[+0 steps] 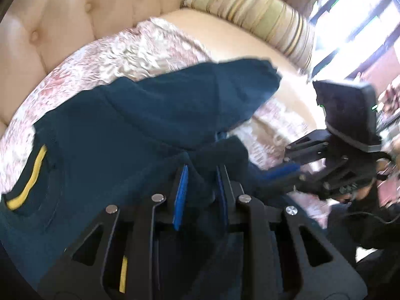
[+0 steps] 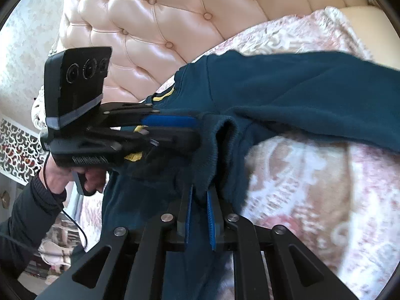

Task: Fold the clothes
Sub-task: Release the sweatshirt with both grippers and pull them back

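A dark teal garment [image 1: 140, 115] [image 2: 287, 85] with yellow stripes [image 1: 35, 172] hangs bunched over a pink floral bedspread [image 1: 125, 47] [image 2: 312, 175]. In the left wrist view, my left gripper [image 1: 201, 192] has a fold of the cloth between its blue pads [image 1: 180, 195]; the left pad's inner face shows bare, so the jaws stand apart. Seen from the right wrist, the left gripper [image 2: 197, 130] points sideways into the garment's edge. My right gripper [image 2: 200, 212] is shut on a thick fold of the hem, and it shows at the right as right gripper [image 1: 275, 172].
A tufted cream headboard [image 2: 150, 20] [image 1: 50, 12] rises behind the bed. A striped pillow [image 1: 255, 7] lies at the far end near a bright window [image 1: 350, 25]. A person's hand [image 2: 57, 175] in a dark sleeve holds the left gripper's handle, with a cable hanging below.
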Tool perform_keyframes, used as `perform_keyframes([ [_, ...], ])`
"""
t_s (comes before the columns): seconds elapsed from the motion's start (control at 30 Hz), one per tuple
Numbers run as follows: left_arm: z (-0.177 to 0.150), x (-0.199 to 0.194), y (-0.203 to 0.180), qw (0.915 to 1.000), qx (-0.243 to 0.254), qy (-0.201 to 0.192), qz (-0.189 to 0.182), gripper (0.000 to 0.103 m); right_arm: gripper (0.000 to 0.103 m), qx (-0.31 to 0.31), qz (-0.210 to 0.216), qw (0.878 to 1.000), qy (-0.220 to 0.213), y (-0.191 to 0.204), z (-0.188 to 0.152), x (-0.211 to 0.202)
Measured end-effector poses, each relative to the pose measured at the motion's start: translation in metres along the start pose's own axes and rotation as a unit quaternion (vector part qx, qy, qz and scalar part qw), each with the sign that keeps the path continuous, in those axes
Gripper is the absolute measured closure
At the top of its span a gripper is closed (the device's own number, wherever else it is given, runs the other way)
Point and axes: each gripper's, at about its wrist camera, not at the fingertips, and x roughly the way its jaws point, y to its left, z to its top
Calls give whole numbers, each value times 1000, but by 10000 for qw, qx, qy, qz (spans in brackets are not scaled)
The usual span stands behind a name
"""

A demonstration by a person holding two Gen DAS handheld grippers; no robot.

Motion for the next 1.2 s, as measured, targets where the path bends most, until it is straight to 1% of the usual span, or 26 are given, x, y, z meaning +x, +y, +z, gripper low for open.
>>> perform_keyframes([
  [0.03, -2, -12, 6, 9998, -159, -135, -4, 69, 88, -12, 27, 9999, -105, 0, 1, -7],
  [0.1, -10, -38, 22, 9974, -507, -446, 268, 60, 88, -38, 118, 9993, -365, -1, 3, -23],
  [0.13, -15, -51, 30, 9951, -680, -600, 404, 59, 88, -49, 158, 9983, -551, 0, 4, -31],
  [0.17, -21, -64, 38, 9918, -869, -746, 570, 54, 87, -52, 216, 9966, -788, 3, 7, -38],
  [0.2, -32, -79, 48, 9862, -1130, -880, 826, 52, 81, -39, 299, 9949, -958, 9, 11, -38],
  [0.23, -46, -96, 58, 9773, -1467, -1022, 1137, 52, 76, -19, 389, 9933, -1088, 15, 17, -35],
  [0.27, -63, -114, 68, 9655, -1823, -1169, 1445, 51, 65, -11, 435, 9928, -1114, 20, 21, -28],
  [0.3, -85, -133, 75, 9514, -2182, -1332, 1715, 51, 62, -10, 460, 9930, -1088, 26, 24, -20],
  [0.37, -132, -164, 77, 9267, -2664, -1657, 2068, 49, 62, -77, 516, 9950, -851, 40, 31, 5],
  [0.4, -151, -170, 73, 9201, -2756, -1768, 2149, 43, 62, -104, 529, 9958, -743, 45, 33, 16],
  [0.43, -170, -177, 70, 9132, -2846, -1879, 2230, 41, 62, -108, 505, 9968, -609, 48, 37, 30],
  [0.47, -188, -181, 66, 9069, -2927, -1977, 2297, 39, 62, -94, 459, 9976, -507, 50, 39, 41],
  [0.53, -214, -178, 56, 8985, -3046, -2105, 2357, 39, 62, -37, 335, 9987, -380, 51, 38, 58],
  [0.57, -222, -174, 54, 8958, -3101, -2135, 2363, 43, 65, 53, 254, 9990, -355, 47, 38, 61],
  [0.6, -226, -169, 53, 8932, -3139, -2150, 2398, 64, 67, 160, 175, 9992, -335, 43, 37, 63],
  [0.63, -227, -163, 53, 8925, -3139, -2106, 2460, 75, 67, 290, 135, 9989, -334, 40, 37, 65],
  [0.67, -225, -156, 53, 8926, -3090, -2036, 2574, 83, 68, 303, 56, 9990, -323, 40, 37, 67],
  [0.7, -220, -149, 50, 8939, -2986, -1980, 2694, 84, 72, 251, -52, 9992, -305, 41, 37, 67],
  [0.77, -210, -135, 45, 8964, -2776, -1896, 2889, 88, 75, -7, -451, 9986, -258, 47, 34, 71],
  [0.87, -194, -123, 35, 9042, -2527, -1944, 2841, 88, 72, -24, -557, 9982, -226, 48, 34, 72],
  [0.9, -190, -116, 37, 9067, -2504, -1854, 2841, 88, 72, -25, -548, 9982, -222, 47, 34, 72],
  [1.0, -190, -97, 59, 9063, -2768, -1436, 2852, 87, 72, -4, -504, 9985, -221, 45, 35, 72],
  [1.03, -191, -94, 65, 9055, -2850, -1377, 2827, 86, 72, 2, -472, 9986, -223, 45, 35, 72],
  [1.07, -194, -97, 66, 9045, -2904, -1444, 2768, 86, 72, -4, -457, 9987, -222, 45, 35, 72],
  [1.13, -195, -99, 68, 9043, -2956, -1416, 2735, 86, 72, -23, -448, 9987, -222, 46, 36, 73],
  [1.2, -196, -101, 71, 9013, -3098, -1447, 2660, 86, 72, -43, -474, 9986, -214, 47, 36, 74],
])
